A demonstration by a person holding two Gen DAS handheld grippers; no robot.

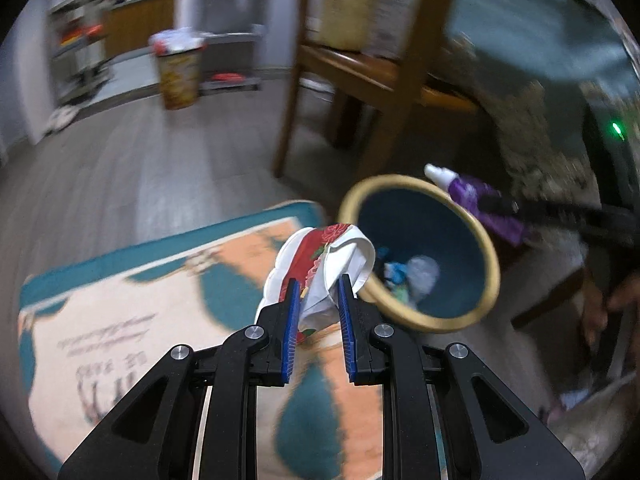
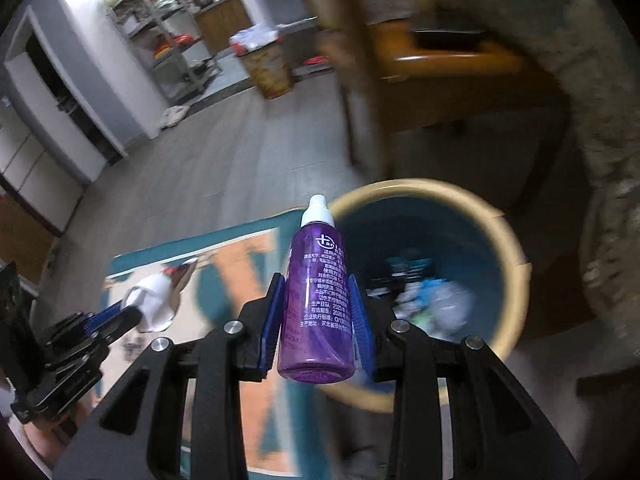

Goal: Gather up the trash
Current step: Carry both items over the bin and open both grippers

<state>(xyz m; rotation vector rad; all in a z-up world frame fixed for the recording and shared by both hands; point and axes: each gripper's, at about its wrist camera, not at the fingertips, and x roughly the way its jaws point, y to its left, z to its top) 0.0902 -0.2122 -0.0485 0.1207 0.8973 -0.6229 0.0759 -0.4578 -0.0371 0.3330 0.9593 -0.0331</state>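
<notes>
My left gripper (image 1: 318, 284) is shut on a crumpled paper cup (image 1: 324, 264), white with a red flower print, held just left of the bin's rim. The bin (image 1: 420, 320) is round, teal inside with a tan rim, and holds several scraps. My right gripper (image 2: 318, 280) is shut on a purple bottle (image 2: 320, 304) with a white cap, upright, over the near left rim of the bin (image 2: 516, 256). In the left wrist view the purple bottle (image 1: 480, 196) hangs over the bin's far right rim. In the right wrist view the left gripper (image 2: 132, 312) and its paper cup (image 2: 154, 300) show at the left.
A teal and peach rug (image 1: 140, 312) lies on the grey floor left of the bin. A wooden chair (image 1: 360, 80) stands behind the bin, with green fabric (image 1: 532, 40) draped at the right. A second, patterned bin (image 1: 178, 72) and metal shelves (image 2: 168, 32) stand farther back.
</notes>
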